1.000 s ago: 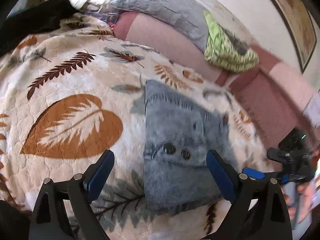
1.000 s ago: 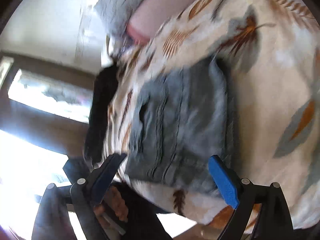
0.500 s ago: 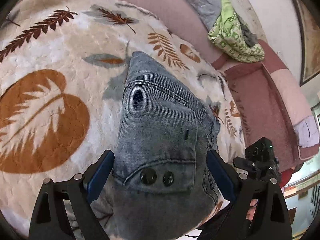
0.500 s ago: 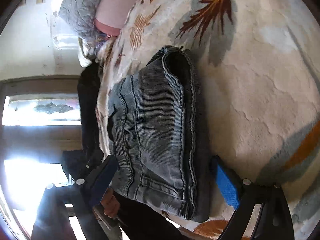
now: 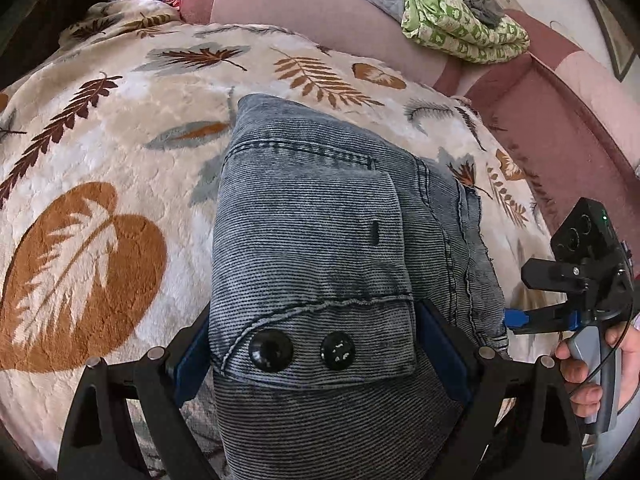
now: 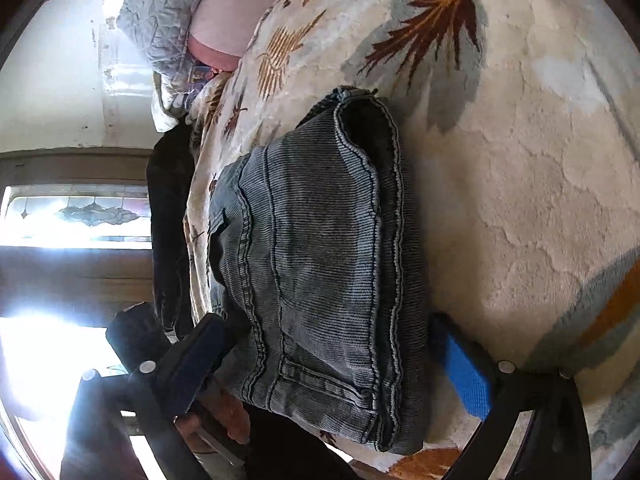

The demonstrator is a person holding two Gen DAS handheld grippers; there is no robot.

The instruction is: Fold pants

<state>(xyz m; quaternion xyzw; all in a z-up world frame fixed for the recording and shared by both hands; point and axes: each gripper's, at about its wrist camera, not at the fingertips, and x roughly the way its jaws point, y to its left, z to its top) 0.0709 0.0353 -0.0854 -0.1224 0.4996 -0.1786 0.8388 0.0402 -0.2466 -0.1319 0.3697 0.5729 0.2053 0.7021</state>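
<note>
Folded grey-blue corduroy pants [image 5: 312,240] lie as a thick bundle on a cream blanket with leaf prints [image 5: 100,160]. My left gripper [image 5: 316,354] is open and straddles the near end, where two black buttons [image 5: 272,350] sit on a pocket flap; its blue pads stand at the bundle's sides. In the right wrist view the pants [image 6: 320,260] show stacked seamed edges. My right gripper [image 6: 336,364] straddles their other side, its jaws opening with the bundle between them, pads apart from the cloth. It also shows at the right of the left wrist view [image 5: 516,318], held by a hand [image 5: 580,364].
A pink padded backrest [image 5: 320,12] runs behind the blanket, with a green patterned cloth [image 5: 460,28] and a grey quilt [image 6: 160,20] on it. A black garment [image 6: 168,220] hangs at the blanket's edge. A bright window [image 6: 76,212] lies beyond it.
Both grippers have come down and closer to the pants, from hovering short of the bundle to straddling it. The right gripper's fingers stand a little wider. The pants have not moved.
</note>
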